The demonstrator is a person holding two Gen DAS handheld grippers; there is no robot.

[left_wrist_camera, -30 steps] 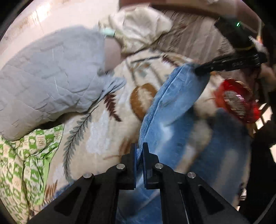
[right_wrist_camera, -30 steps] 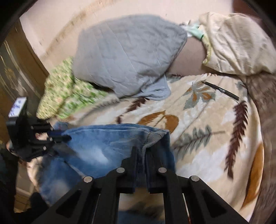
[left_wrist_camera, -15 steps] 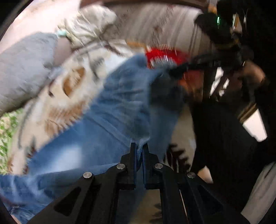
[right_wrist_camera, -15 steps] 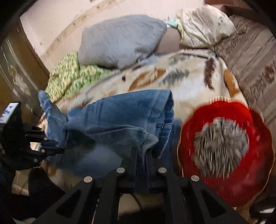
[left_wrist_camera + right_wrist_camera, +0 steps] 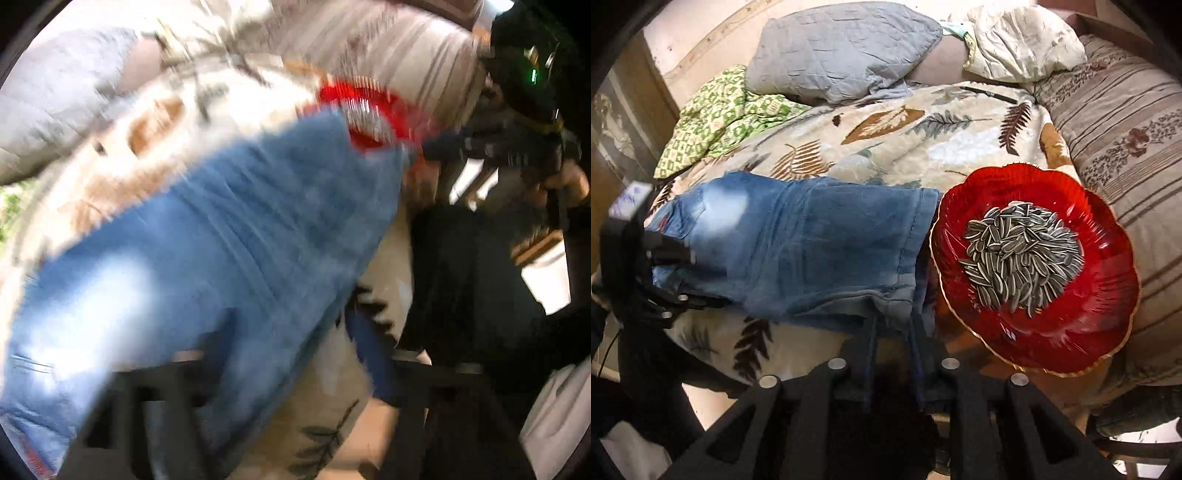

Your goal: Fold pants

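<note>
The blue jeans (image 5: 812, 243) lie folded flat on the leaf-patterned blanket (image 5: 894, 144), and show blurred in the left wrist view (image 5: 207, 266). My right gripper (image 5: 892, 325) sits at the jeans' near edge with its jaws a little apart and denim lying between the fingers. My left gripper (image 5: 291, 354) is blurred, its jaws spread wide, over the jeans' other end; it also shows in the right wrist view (image 5: 665, 273). The right gripper shows in the left wrist view (image 5: 436, 147) at the jeans' far corner.
A red dish (image 5: 1034, 332) of sunflower seeds sits right beside the jeans. A grey quilted pillow (image 5: 842, 48), a green patterned cloth (image 5: 716, 114), a cream pillow (image 5: 1023, 40) and a striped cushion (image 5: 1126, 147) ring the blanket. A black pen (image 5: 990, 94) lies at the back.
Both grippers carried the jeans' edge over and down, laying the fold flat beside the red dish. The left jaws have spread wide and the right jaws have parted slightly.
</note>
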